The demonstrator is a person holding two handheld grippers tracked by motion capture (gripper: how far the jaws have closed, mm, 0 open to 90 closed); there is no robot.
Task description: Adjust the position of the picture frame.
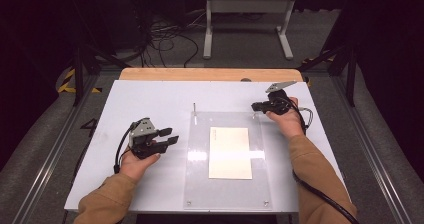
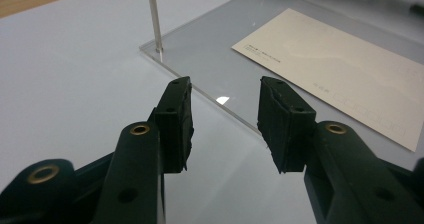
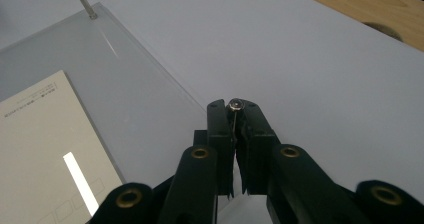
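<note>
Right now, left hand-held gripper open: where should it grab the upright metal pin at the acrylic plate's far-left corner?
Grip the metal pin mid-shaft, jaws coming level from the plate's left: it stands upright, thin, bare all round. Left hand-held gripper is open nearby.

My left gripper [image 1: 167, 136] hangs w/ jaws apart over bare white table [image 1: 150, 96]; open room all round it on the left side. In the way ahead: edge of the clear acrylic sheet [image 1: 197, 184] & the thin upright metal pin [image 2: 154, 19] at its far-left corner. My right gripper [image 3: 234, 115] is clamped on the far-right pin [image 3: 235, 104]. The card [image 1: 230, 152] lies flat mid-sheet, so nothing blocks passing above it.
</note>
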